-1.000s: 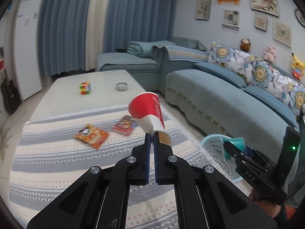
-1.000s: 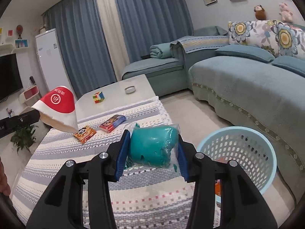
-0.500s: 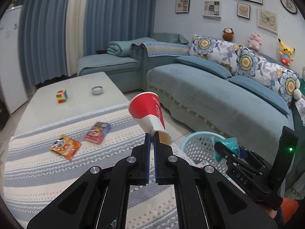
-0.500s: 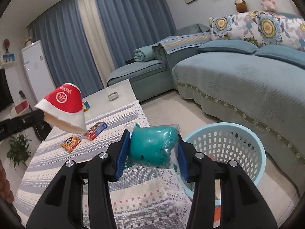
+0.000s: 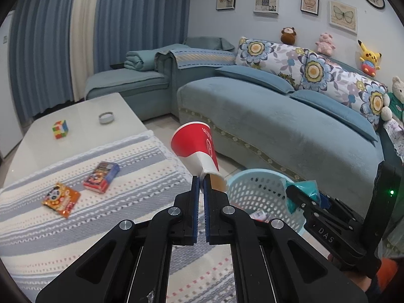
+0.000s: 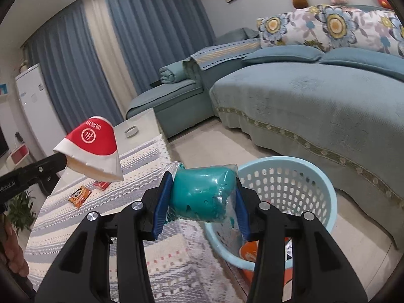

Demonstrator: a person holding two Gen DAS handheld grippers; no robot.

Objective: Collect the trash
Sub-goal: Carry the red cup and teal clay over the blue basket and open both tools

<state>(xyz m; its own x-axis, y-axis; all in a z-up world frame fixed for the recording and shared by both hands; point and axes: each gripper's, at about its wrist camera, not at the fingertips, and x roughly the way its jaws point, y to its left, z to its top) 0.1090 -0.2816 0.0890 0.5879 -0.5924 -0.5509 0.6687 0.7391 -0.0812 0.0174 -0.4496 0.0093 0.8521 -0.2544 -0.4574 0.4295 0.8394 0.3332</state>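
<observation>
My left gripper (image 5: 201,180) is shut on the rim of a crushed red and white paper cup (image 5: 198,149), which sticks up and away over the table's right edge. The same paper cup (image 6: 92,147) shows at the left of the right wrist view. My right gripper (image 6: 203,194) is shut on a teal lump in a clear plastic bag (image 6: 202,195), held above the near rim of a light blue laundry-style basket (image 6: 325,189). That basket (image 5: 255,176) stands on the floor between table and sofa, with some wrappers inside. In the left wrist view the right gripper (image 5: 299,193) hangs over it.
On the striped tablecloth (image 5: 131,161) lie an orange snack packet (image 5: 61,198) and a red and blue packet (image 5: 101,176). Farther back on the white table (image 5: 83,111) are a colour cube (image 5: 60,129) and a small round dish (image 5: 106,118). A blue sofa (image 5: 277,116) runs along the right.
Both grippers have swung right, from over the table toward the basket. The basket now sits nearer and larger in both views. Both grips are unchanged.
</observation>
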